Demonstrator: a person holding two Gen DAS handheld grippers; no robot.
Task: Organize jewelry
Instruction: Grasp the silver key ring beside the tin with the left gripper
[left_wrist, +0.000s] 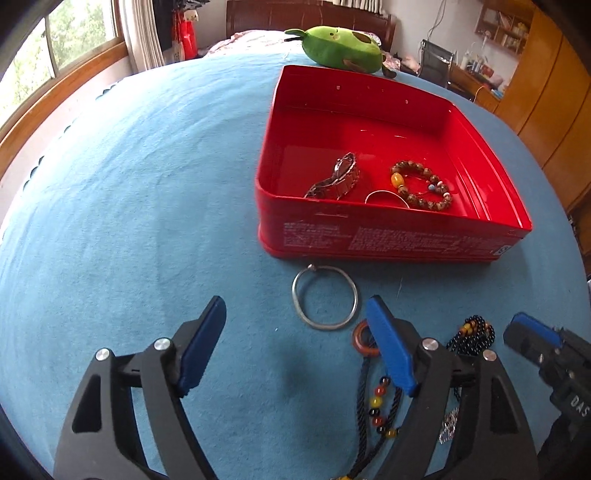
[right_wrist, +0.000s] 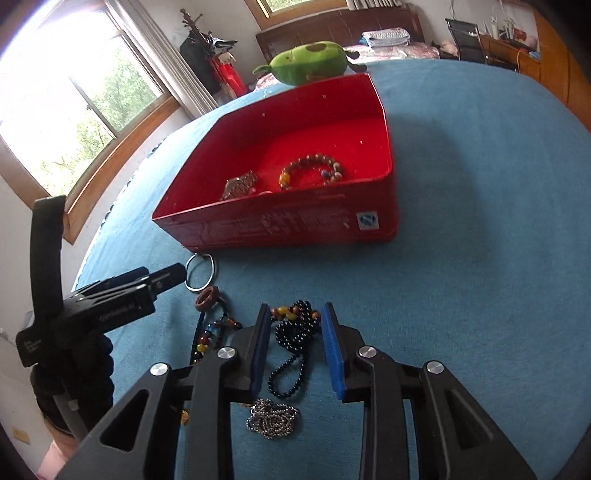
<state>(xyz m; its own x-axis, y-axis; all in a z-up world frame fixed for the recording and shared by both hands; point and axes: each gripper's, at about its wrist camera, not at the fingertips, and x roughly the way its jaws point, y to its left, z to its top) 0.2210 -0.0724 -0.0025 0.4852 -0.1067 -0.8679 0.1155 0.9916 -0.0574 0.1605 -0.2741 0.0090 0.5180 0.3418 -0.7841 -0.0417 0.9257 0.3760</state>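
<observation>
A red tin box (left_wrist: 384, 232) (right_wrist: 295, 221) on the blue cloth holds a metal watch (left_wrist: 338, 181) (right_wrist: 238, 186), a brown bead bracelet (left_wrist: 423, 184) (right_wrist: 312, 170) and a thin silver ring (left_wrist: 386, 194). A silver bangle (left_wrist: 325, 297) (right_wrist: 200, 273) lies in front of the box. My left gripper (left_wrist: 295, 317) is open just short of the bangle. A cord necklace with a brown ring (left_wrist: 364, 339) (right_wrist: 207, 297) lies by its right finger. My right gripper (right_wrist: 295, 325) (left_wrist: 528, 332) is open around a black bead necklace (right_wrist: 295, 332) (left_wrist: 471, 334). A silver chain (right_wrist: 271, 415) lies beneath it.
A green plush toy (left_wrist: 341, 48) (right_wrist: 310, 62) sits behind the box. The blue cloth (left_wrist: 147, 221) stretches left of the box and to its right (right_wrist: 480, 221). A window is at the left, with a bed headboard, a desk and wooden cabinets at the back.
</observation>
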